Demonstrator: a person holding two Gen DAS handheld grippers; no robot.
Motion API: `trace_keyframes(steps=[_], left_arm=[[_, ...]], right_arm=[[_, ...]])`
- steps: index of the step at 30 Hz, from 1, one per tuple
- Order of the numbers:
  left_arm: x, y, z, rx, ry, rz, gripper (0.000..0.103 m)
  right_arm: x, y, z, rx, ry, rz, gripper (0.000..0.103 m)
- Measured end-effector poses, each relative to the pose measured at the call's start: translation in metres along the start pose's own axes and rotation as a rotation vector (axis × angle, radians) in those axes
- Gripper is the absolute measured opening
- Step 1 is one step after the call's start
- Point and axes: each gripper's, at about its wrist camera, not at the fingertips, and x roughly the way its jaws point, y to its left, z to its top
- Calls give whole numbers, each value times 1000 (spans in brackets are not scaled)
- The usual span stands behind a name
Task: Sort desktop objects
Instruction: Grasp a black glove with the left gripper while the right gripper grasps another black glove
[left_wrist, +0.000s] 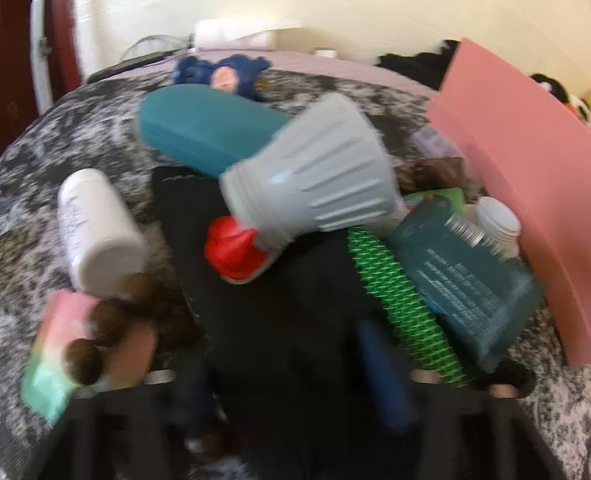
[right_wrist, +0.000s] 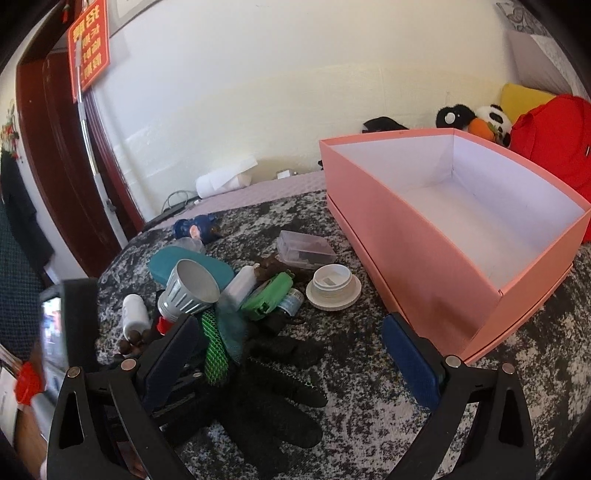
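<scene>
Clearly your right gripper hangs with its jaws wide apart over the black glove, near the empty pink box. Your left gripper straddles that glove at the pile's near edge, likely the easiest pick. Blur hides whether it pinches yet.

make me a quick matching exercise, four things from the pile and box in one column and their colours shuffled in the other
Things:
1. box
2. funnel
3. case
4. mesh tube

Colours:
A. green
B. pink
C. teal
D. grey

Pairs: 1-B, 2-D, 3-C, 4-A
</scene>
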Motion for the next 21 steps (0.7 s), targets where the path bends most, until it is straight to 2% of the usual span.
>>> trace_keyframes(steps=[1, 2, 7, 11, 13, 18, 21], left_arm=[[-5, -3, 0, 16, -16, 12, 29], [-11, -3, 1, 23, -32, 16, 17], [-59, 10, 0, 19, -130, 26, 16], [-95, 25, -5, 3, -195, 63, 16], [-112, 33, -7, -5, -226, 81, 16], [-127, 55, -10, -43, -237, 112, 16], [-134, 59, -15, -48, -243, 115, 16]], right_arm=[[1, 0, 1, 1, -4, 1, 101], [2, -1, 1, 2, -8, 2, 101], [0, -1, 5, 19, -32, 26, 101], [-6, 9, 4, -18, -47, 53, 101], [-7, 16, 1, -42, -30, 76, 101], [-4, 33, -11, -83, 46, 134, 101], [10, 42, -22, -108, 122, 111, 101]])
